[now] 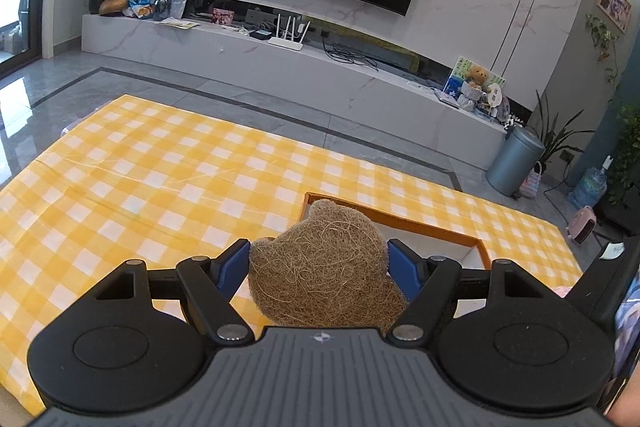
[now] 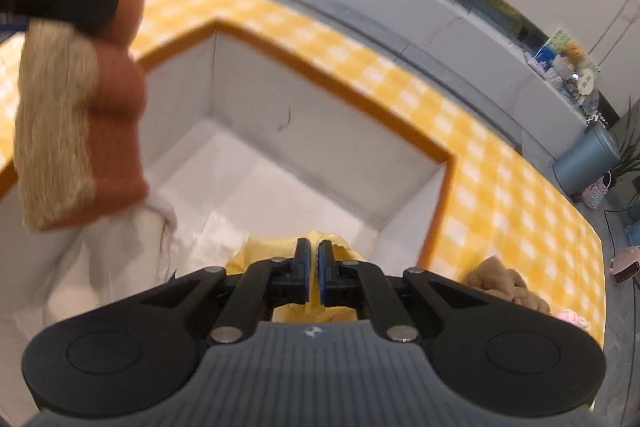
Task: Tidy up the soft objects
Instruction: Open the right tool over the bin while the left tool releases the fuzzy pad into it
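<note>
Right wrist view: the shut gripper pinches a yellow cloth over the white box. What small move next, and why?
Probably lower a little, then open the right gripper: the thin yellow cloth it pinches already hangs above the orange-rimmed white box, whose floor looks open below it.

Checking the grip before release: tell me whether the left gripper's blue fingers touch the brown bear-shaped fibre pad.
Touching. Left wrist view: both blue fingers press the brown bear-shaped fibre pad.

Two wrist views, angled down, close over shared orange-rimmed box [image 2: 328, 75].
</note>
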Available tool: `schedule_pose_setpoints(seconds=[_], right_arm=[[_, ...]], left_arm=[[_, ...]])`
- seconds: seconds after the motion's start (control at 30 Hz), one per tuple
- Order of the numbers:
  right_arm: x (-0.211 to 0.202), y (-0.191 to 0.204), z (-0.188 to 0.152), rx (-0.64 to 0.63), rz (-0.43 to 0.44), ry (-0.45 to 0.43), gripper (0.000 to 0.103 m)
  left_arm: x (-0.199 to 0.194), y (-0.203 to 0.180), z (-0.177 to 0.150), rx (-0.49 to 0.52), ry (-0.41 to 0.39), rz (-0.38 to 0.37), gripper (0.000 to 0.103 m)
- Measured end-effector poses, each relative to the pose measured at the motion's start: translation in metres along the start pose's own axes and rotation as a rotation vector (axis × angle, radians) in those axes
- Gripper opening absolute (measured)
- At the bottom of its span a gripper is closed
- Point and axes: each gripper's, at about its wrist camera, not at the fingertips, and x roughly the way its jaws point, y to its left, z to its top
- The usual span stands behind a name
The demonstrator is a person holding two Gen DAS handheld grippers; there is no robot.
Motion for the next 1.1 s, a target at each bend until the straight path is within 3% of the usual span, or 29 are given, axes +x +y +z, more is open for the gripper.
schedule_pose_setpoints(seconds=[0.13, 0.2, 0.23, 0.27, 0.33, 0.53, 0.67, 0.8, 0.9, 1.0, 1.03, 1.1], right_arm=[[0.004, 0.011, -0.007, -0.082, -0.073, 0.028, 0.003], [-0.005, 0.016, -0.013, -0.132, -0.08, -0.015, 0.007], [-0.012, 0.019, -0.016, -0.156, -0.087, -0.057, 0.021], [-0.017, 0.02, -0.016, -0.166, -0.095, -0.088, 0.048], [-0.03, 0.018, -0.022, -0.148, -0.092, -0.141, 0.068], [-0.061, -0.01, -0.033, -0.032, -0.018, -0.256, 0.076], [-0.067, -0.026, -0.044, 0.045, -0.008, -0.308, 0.079], [-0.069, -0.04, -0.058, 0.176, 0.021, -0.344, 0.079], [-0.071, -0.05, -0.067, 0.339, 0.073, -0.342, 0.079], [-0.075, -0.051, -0.073, 0.351, 0.105, -0.335, 0.079], [-0.074, -0.051, -0.074, 0.349, 0.092, -0.333, 0.079], [-0.074, -0.051, -0.074, 0.358, 0.086, -0.332, 0.079]], left_arm=[[0.003, -0.006, 0.0, 0.034, -0.021, 0.023, 0.085], [0.007, -0.012, 0.001, 0.084, -0.022, 0.027, 0.085], [0.009, -0.015, 0.002, 0.118, -0.017, 0.03, 0.085], [0.011, -0.018, 0.003, 0.147, -0.017, 0.036, 0.085], [0.014, -0.026, 0.004, 0.192, -0.03, 0.043, 0.085], [0.025, -0.059, -0.002, 0.336, -0.06, 0.048, 0.085], [0.047, -0.077, -0.014, 0.41, -0.027, 0.095, 0.085], [0.067, -0.081, -0.022, 0.415, 0.026, 0.096, 0.085], [0.073, -0.083, -0.026, 0.443, 0.017, 0.132, 0.085], [0.077, -0.083, -0.029, 0.486, -0.029, 0.201, 0.086], [0.079, -0.083, -0.031, 0.499, -0.029, 0.221, 0.091], [0.083, -0.083, -0.037, 0.543, 0.013, 0.226, 0.092]])
